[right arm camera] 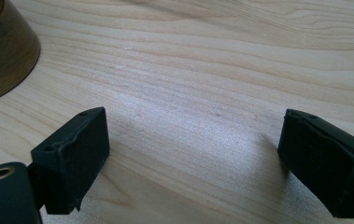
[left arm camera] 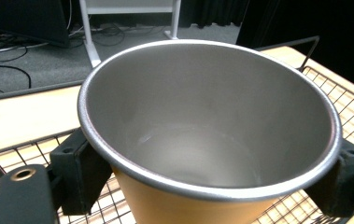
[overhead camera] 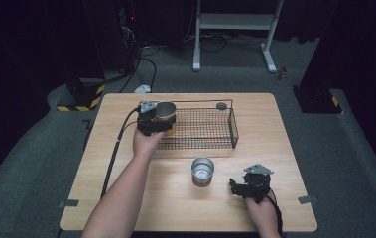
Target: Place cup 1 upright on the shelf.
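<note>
We see the wooden table (overhead camera: pixel 185 208) brightly lit from above against dark surroundings, the high view soft and grainy, soft glare inside the steel cup (left arm camera: pixel 212 140), and blurred jaw shadows on the grain nearby.

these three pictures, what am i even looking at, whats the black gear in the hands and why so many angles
A person sits at a wooden table and holds a hand-operated clamp, called a gripper, in each hand. The wide picture comes from a fixed camera above the table. The other two come from small cameras that ride on the grippers and look along their black jaws.

The left gripper is shut on a metal cup with a tan outside, holding it at the near left corner of a black wire basket. The close-up looks straight into that cup.

The right gripper is open, with nothing between its jaws, just above the bare wood. A second cup stands upright on the table between the hands.
</note>
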Demonstrator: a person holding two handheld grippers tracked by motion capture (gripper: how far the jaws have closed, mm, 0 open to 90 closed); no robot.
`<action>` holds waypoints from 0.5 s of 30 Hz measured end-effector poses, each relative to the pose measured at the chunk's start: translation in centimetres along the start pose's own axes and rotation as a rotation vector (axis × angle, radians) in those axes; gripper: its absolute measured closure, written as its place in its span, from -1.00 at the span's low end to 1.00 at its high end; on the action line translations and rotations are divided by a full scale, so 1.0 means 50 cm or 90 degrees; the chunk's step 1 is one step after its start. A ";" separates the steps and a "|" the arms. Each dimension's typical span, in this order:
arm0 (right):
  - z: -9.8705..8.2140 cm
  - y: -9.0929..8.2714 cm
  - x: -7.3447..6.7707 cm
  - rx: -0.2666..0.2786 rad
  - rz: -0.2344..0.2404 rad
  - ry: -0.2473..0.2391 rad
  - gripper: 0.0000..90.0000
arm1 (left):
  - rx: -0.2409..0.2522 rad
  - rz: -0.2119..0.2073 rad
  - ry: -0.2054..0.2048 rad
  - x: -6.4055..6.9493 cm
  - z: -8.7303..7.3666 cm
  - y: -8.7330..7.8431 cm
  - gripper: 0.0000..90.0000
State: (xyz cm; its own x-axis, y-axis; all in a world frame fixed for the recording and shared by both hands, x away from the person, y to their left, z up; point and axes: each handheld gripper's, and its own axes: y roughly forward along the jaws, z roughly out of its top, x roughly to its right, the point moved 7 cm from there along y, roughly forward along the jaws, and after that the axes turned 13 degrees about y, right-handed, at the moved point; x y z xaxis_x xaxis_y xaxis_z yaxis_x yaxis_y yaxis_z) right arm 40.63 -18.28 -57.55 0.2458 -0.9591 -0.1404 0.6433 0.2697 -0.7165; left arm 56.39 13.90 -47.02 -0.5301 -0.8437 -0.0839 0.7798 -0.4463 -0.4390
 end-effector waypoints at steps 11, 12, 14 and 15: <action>0.000 0.000 0.000 0.000 0.000 0.001 -0.80 | -0.026 0.001 0.004 0.009 -0.032 0.020 -0.67; 0.000 0.000 0.000 0.000 0.000 0.001 -0.80 | -0.027 -0.002 0.001 0.010 -0.033 0.021 -0.67; 0.000 0.000 0.000 0.000 0.000 0.001 -0.80 | -0.030 -0.002 0.002 0.012 -0.037 0.023 -0.67; 0.000 0.000 0.000 0.000 0.000 0.000 -0.80 | -0.030 0.001 0.004 0.012 -0.038 0.024 -0.67</action>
State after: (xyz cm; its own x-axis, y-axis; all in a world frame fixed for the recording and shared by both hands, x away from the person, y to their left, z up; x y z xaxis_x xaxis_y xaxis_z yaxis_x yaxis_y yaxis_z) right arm 40.63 -18.27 -57.55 0.2453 -0.9592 -0.1408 0.6433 0.2697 -0.7165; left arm 56.37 13.40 -49.30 -0.5303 -0.8430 -0.0899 0.7644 -0.4296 -0.4808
